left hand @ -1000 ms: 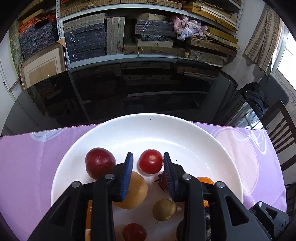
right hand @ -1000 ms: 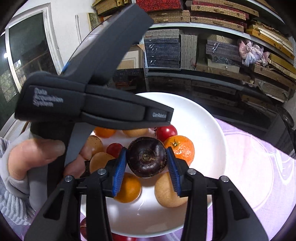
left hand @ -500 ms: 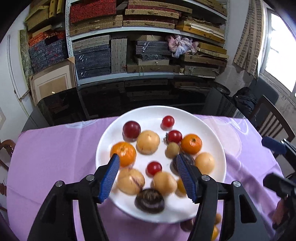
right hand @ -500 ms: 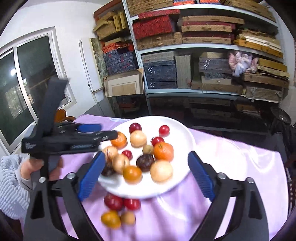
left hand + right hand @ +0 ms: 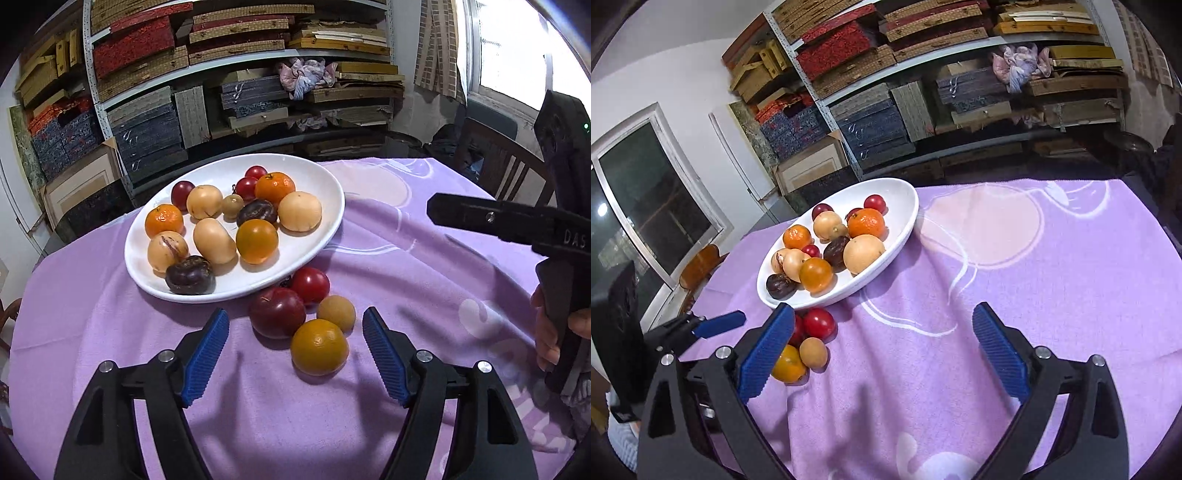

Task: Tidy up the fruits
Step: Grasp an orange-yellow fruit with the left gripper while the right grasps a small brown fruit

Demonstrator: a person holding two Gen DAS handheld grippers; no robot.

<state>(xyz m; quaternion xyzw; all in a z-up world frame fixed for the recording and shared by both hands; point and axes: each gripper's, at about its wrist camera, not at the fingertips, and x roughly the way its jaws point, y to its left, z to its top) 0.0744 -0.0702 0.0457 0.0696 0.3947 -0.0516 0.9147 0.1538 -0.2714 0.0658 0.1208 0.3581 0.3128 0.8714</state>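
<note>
Both grippers have pulled back since a second ago: left gripper and right gripper fingers spread wide, empty. The dark purple round fruit now lies in the white oval plate; four loose fruits sit at its 5 o'clock on the purple-clothed bench.

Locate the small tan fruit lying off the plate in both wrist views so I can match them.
Left wrist: small tan fruit low centre, between the gripper fingers, behind the orange fruit.
Right wrist: lower left, beside the left finger.
Shared landmark: white plate, just behind the loose cluster.
</note>
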